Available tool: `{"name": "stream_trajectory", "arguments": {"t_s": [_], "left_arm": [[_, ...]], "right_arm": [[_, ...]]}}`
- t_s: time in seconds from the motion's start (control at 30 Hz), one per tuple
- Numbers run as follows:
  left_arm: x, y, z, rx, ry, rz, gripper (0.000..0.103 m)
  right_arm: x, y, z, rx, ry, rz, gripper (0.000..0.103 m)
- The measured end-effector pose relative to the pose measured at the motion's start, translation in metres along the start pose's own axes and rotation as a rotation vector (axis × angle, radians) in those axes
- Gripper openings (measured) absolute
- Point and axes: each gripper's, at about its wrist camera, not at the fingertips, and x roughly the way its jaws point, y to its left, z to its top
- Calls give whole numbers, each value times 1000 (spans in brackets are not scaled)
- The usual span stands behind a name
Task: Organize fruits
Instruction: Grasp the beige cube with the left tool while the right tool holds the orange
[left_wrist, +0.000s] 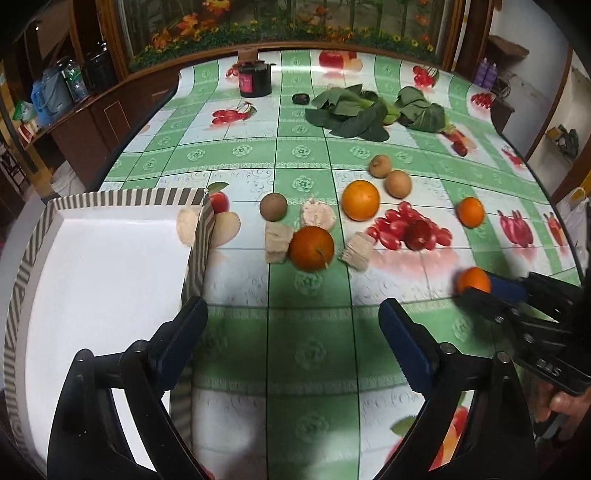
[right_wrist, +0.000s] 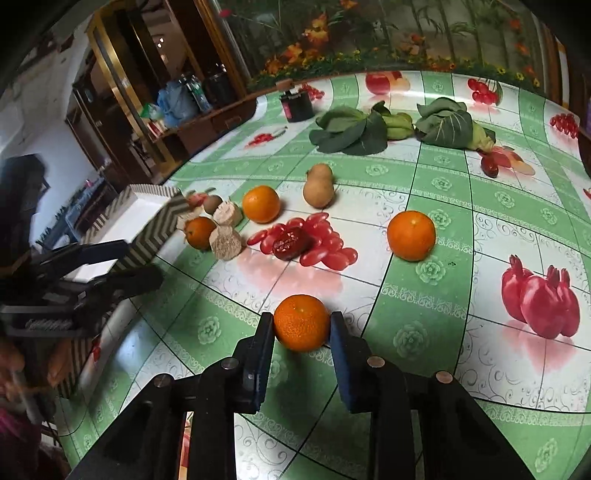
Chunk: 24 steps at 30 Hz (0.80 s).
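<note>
While the left gripper (left_wrist: 291, 325) hangs spread wide with nothing in it beside the striped box (left_wrist: 199, 243), nothing needs doing there. Over on the right view, the right gripper (right_wrist: 302, 332) pinches a small orange (right_wrist: 301, 322) sitting on the tablecloth (right_wrist: 424, 295), so I'd lift straight up, keep the squeeze gentle, then carry it to the box.

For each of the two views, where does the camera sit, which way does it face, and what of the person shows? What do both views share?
Left wrist: on the left hand-held gripper, facing down-forward over the striped box edge; open jaws, a hand at right.
Right wrist: on the right hand-held gripper, facing down-forward; pads clamp a small orange.
Shared: tablecloth, box, oranges, leafy greens; each sees the other gripper.
</note>
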Motion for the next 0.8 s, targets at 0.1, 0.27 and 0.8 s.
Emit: {"name": "stream_trajectory", "arguments": {"t_s": [0.1, 0.27, 0.8], "left_arm": [[3, -12, 3, 50, 8, -14, 92], [4, -32, 8, 58, -13, -77, 92], [25, -62, 32, 196, -45, -163, 92]], "right_arm": [[-4, -6, 1, 24, -8, 23, 29], [-7, -9, 0, 27, -3, 17, 29], [-15, -23, 0, 71, -6, 14, 30]]}}
